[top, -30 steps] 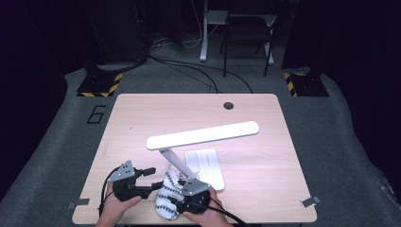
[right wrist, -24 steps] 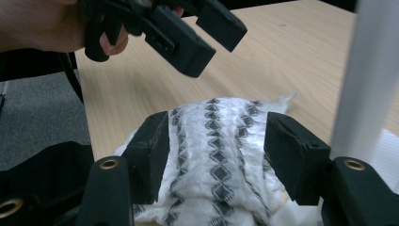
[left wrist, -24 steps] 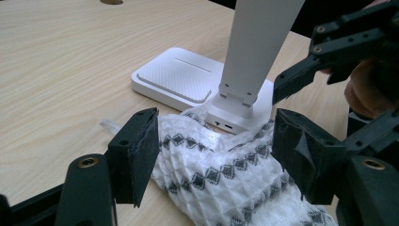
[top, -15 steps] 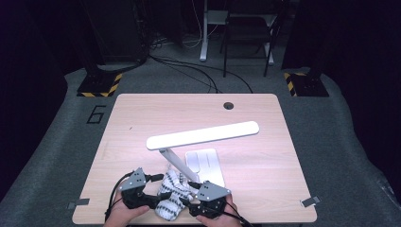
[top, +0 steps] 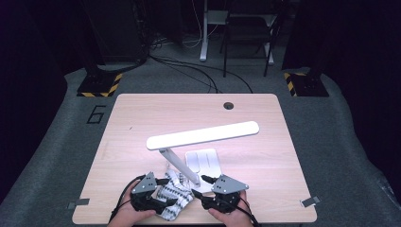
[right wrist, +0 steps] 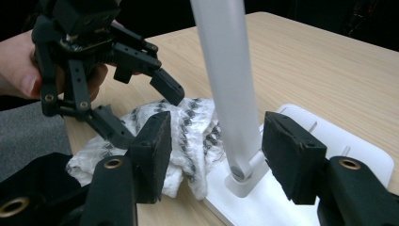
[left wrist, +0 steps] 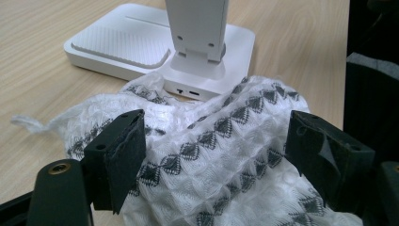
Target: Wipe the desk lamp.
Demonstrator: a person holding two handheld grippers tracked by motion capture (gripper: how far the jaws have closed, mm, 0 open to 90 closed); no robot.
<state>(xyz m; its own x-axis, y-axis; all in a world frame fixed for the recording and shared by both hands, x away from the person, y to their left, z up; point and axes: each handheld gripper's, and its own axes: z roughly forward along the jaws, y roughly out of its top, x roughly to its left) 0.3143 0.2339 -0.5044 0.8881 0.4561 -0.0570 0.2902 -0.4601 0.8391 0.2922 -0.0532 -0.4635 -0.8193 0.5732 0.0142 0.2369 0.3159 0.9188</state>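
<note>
Cloth: a crumpled white cloth (top: 174, 196) with a dark grey diamond pattern lies at the near edge of the table (top: 142, 118), between the two grippers and pressed up against the near side of the lamp base (top: 204, 161). In the left gripper view the cloth (left wrist: 221, 155) bunches right up to the base's edge, a loose frayed thread trailing off to the left on the wood.

Left gripper: the left gripper (top: 163, 204) sits low over the cloth with its jaws spread wide apart; they have just been opening. The cloth lies between them (the pads stand clear of it on both sides in the left gripper view, so nothing is pinched). From the right gripper view, the left gripper (right wrist: 141, 110) shows one jaw above the fabric and one down along its near side.

Right gripper: the right gripper (top: 197, 194) is released too, its jaws partly apart after just closing a little. In its own view they stand either side of the lamp arm (right wrist: 230, 89), not pressing on it.

Lamp: a white desk lamp with a flat base (right wrist: 329, 141), a slanted arm and a long lit head (top: 203, 135) reaching across the middle of the table.

Hands: a hand (top: 130, 218) holds the left gripper and a hand (top: 231, 220) the right, both at the table's near edge.
</note>
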